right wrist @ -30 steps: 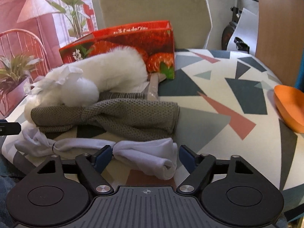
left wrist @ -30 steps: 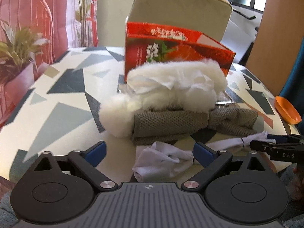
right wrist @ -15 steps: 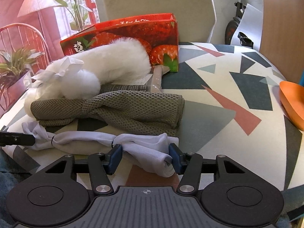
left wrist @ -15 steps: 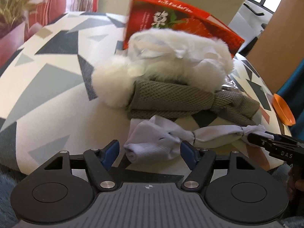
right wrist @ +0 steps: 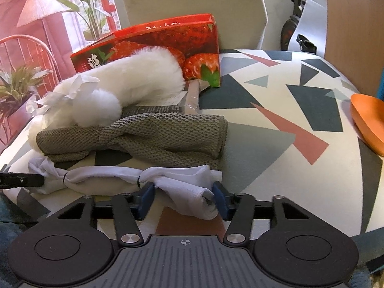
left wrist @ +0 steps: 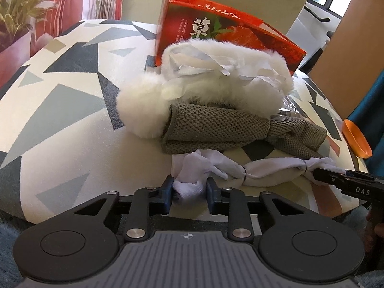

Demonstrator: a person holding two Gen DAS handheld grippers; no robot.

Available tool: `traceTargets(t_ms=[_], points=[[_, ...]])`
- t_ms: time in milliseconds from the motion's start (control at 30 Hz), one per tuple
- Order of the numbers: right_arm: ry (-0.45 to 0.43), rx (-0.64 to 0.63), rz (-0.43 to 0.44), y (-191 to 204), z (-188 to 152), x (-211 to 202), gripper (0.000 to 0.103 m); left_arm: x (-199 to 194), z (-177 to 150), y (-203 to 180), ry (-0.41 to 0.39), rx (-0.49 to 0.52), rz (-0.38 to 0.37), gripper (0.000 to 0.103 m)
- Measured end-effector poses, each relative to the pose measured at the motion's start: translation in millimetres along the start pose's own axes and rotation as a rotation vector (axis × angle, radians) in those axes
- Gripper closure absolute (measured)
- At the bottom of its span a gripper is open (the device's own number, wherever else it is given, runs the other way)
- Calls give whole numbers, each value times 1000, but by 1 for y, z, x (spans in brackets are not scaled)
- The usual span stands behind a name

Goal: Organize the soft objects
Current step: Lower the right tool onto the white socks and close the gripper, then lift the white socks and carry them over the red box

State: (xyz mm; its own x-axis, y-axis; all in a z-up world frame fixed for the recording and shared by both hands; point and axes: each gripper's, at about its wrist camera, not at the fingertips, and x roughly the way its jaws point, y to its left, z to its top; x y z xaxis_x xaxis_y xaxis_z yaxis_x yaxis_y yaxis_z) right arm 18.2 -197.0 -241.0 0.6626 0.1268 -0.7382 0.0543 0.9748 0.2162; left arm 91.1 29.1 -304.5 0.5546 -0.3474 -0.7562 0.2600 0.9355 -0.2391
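Note:
A long white cloth (left wrist: 268,170), tied with thin bands, lies along the near edge of the patterned table (left wrist: 60,110). My left gripper (left wrist: 189,192) has its closing jaws on the cloth's left end, blue pads pressed into it. My right gripper (right wrist: 183,198) has the cloth's (right wrist: 182,187) other end between its closing jaws, both pads against the fabric. Each gripper shows at the edge of the other's view: the right gripper (left wrist: 321,176) and the left gripper (right wrist: 36,180). Behind lie a grey knitted band (left wrist: 240,129) (right wrist: 134,134) and a white fluffy piece (left wrist: 216,81) (right wrist: 124,88).
A red strawberry box (left wrist: 216,31) (right wrist: 168,38) stands behind the fluffy piece. An orange bowl (left wrist: 356,141) (right wrist: 369,120) sits at the table's right edge. A beige chair (right wrist: 192,2) is beyond the table, and a potted plant (left wrist: 16,16) to the left.
Both grippers' jaws have narrowed onto the ends of the white cloth. The left gripper dropped and tilted down to the cloth's end; the right gripper stayed put.

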Motion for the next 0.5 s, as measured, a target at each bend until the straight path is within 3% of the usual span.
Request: traceTargets(t_ms=[67, 300, 500], points=[[0, -1, 3, 0, 0, -1, 73, -2, 0, 0, -5, 5, -11, 81], [-41, 24, 35, -2, 6, -13, 78, -15, 2, 0, -58, -3, -35, 83], [-106, 41, 88, -1, 19, -32, 82, -42, 15, -7, -154, 37, -48, 83]])
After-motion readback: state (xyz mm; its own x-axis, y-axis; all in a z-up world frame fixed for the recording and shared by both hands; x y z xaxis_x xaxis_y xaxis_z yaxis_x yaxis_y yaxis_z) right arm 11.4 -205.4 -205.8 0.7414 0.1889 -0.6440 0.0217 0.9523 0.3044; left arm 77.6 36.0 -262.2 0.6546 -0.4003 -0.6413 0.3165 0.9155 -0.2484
